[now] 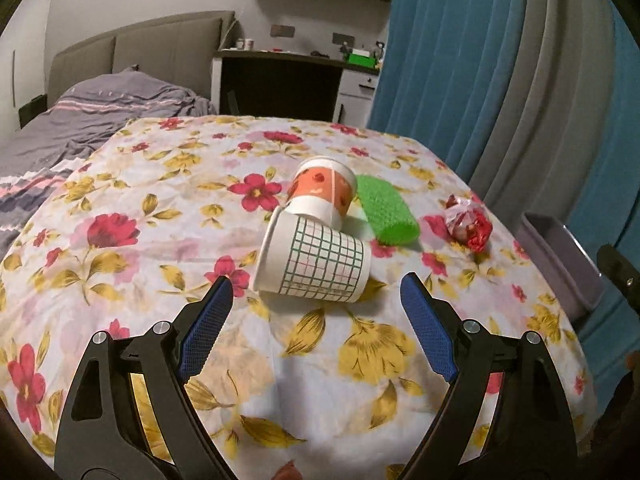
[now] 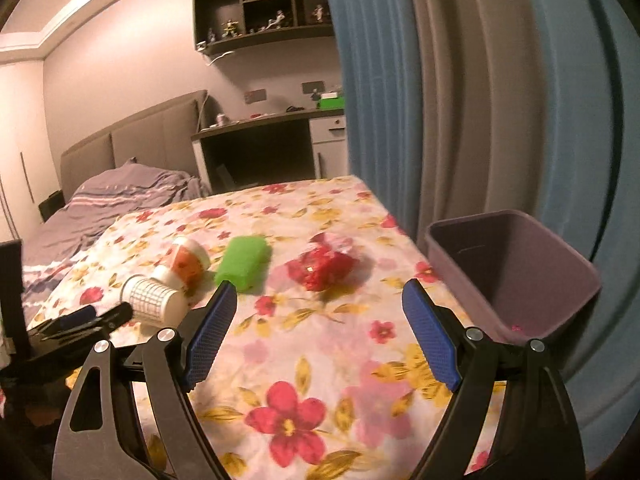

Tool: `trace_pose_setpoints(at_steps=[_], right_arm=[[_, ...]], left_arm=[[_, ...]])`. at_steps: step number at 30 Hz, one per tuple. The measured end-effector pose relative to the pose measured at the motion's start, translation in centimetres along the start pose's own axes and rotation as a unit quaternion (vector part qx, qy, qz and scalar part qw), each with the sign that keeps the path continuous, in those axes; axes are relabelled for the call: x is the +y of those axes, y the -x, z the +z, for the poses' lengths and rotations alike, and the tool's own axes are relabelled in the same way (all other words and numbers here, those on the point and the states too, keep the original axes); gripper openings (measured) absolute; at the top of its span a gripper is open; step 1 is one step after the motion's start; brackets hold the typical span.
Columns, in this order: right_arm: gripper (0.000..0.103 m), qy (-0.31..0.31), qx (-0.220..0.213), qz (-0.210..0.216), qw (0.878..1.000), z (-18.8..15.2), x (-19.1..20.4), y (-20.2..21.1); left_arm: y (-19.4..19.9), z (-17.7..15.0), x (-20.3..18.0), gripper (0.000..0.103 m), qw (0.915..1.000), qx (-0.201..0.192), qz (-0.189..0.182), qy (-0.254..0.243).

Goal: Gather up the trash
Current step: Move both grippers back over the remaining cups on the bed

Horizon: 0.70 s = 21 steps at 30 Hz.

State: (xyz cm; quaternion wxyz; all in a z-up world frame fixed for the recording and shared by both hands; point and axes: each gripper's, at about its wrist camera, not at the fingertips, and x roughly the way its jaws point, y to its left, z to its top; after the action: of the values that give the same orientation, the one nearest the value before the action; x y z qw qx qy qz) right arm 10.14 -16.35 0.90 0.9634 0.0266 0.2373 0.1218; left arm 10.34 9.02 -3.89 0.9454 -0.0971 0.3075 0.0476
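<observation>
On the floral tablecloth [image 1: 120, 184] lie a white paper cup with a green grid [image 1: 316, 264], an orange-and-white cup [image 1: 322, 192], a green sponge [image 1: 386, 212] and a crumpled red wrapper [image 1: 466, 222]. My left gripper [image 1: 316, 292] is open and empty, just short of the grid cup. My right gripper [image 2: 316, 296] is open and empty, with the red wrapper [image 2: 324, 266] a little ahead between its fingers. The right wrist view also shows the sponge [image 2: 242, 262], both cups [image 2: 154, 300] [image 2: 186, 264] and the left gripper's tip [image 2: 86, 318].
A purple bin [image 2: 516, 272] stands off the table's right edge, in front of blue and grey curtains [image 2: 460, 100]; it also shows in the left wrist view [image 1: 560, 260]. A bed [image 1: 80, 120] lies at the left, a desk [image 1: 280, 76] behind the table.
</observation>
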Motion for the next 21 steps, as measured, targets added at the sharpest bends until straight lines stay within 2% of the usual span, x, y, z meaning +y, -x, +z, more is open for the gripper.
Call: trace_pose_setpoints(at_steps=[6, 15, 21], right_arm=[[0.082, 0.005, 0.009, 0.009, 1.000, -0.2, 0.9, -0.7], [0.082, 0.011, 0.018, 0.024, 0.999, -0.2, 2.1, -1.7], [0.082, 0.016, 0.022, 0.030, 0.999, -0.3, 2.8, -2.3]], left_arm=[[-2.4, 0.2, -0.4, 0.084, 0.9995, 0.026, 0.004, -0.017], [-4.6, 0.6, -1.1, 0.084, 0.9979, 0.042, 0.024, -0.042], [-5.1, 0.8, -0.6, 0.084, 0.9975, 0.047, 0.038, -0.038]])
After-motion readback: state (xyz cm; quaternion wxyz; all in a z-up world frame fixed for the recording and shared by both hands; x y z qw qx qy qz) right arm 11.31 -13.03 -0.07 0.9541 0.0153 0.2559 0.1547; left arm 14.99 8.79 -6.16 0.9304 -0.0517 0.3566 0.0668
